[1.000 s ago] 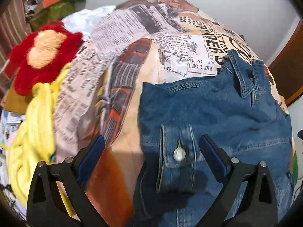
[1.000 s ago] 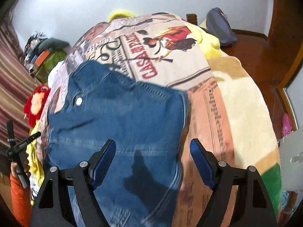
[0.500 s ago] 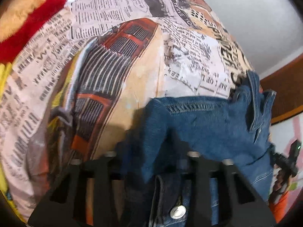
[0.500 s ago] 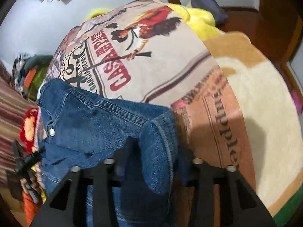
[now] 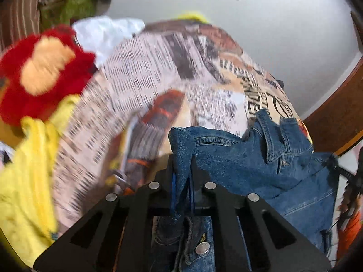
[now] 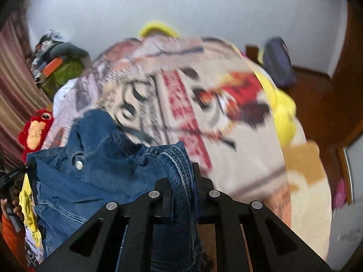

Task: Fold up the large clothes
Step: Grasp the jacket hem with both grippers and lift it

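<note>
Both grippers' fingers, wide apart a second ago, now clamped on denim jacket [image 5: 261,165] corners, lifted

The left gripper [image 5: 182,176] is matte black with silver rivets and blue pads. The right gripper [image 6: 182,181] matches. An orange sleeve [image 6: 10,231] shows at the left.

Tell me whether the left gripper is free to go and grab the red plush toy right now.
Probably not: the left gripper has just closed on a fold of the denim jacket. The red plush toy lies unobstructed on the printed blanket's far side, but the jacket must be released first.
</note>
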A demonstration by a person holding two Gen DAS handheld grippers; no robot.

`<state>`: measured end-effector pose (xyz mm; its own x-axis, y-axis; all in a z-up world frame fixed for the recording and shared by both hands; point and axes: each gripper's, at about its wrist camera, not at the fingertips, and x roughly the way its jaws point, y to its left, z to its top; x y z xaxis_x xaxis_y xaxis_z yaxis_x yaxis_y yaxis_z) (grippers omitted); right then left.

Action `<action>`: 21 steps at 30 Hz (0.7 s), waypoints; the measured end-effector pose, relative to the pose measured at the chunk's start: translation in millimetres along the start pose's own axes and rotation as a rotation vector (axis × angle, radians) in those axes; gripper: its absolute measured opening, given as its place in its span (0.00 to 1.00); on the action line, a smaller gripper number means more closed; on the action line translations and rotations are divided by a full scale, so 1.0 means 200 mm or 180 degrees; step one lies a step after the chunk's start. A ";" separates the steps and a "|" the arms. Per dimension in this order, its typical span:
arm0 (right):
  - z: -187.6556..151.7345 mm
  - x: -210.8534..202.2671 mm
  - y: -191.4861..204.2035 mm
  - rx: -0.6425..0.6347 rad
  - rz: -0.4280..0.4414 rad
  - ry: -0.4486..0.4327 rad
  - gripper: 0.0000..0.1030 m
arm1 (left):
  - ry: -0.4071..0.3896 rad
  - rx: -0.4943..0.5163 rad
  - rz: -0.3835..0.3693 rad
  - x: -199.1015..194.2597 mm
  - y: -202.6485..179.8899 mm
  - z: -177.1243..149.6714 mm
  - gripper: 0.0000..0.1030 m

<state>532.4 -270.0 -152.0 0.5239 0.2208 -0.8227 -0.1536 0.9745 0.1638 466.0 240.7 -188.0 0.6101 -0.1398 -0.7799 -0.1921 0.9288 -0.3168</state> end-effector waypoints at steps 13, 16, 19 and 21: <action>-0.03 0.40 0.03 -0.0327 -0.0478 0.0233 0.09 | 0.0283 0.0000 0.0604 0.27 0.18 -0.06 0.10; -0.07 0.45 0.02 -0.0380 -0.0488 0.0274 0.11 | 0.0361 0.0034 0.0719 0.36 0.19 -0.08 0.18; -0.09 0.45 0.03 -0.0471 -0.0563 0.0231 0.12 | 0.0338 0.0035 0.0733 0.37 0.19 -0.10 0.20; -0.09 0.45 0.04 -0.0557 -0.0599 0.0248 0.12 | 0.0334 0.0098 0.0764 0.36 0.19 -0.11 0.21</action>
<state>562.5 -242.7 -233.7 0.4918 0.0260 -0.8703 -0.2058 0.9747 -0.0872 485.9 257.8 -267.7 0.4666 0.0526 -0.8829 -0.2972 0.9495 -0.1005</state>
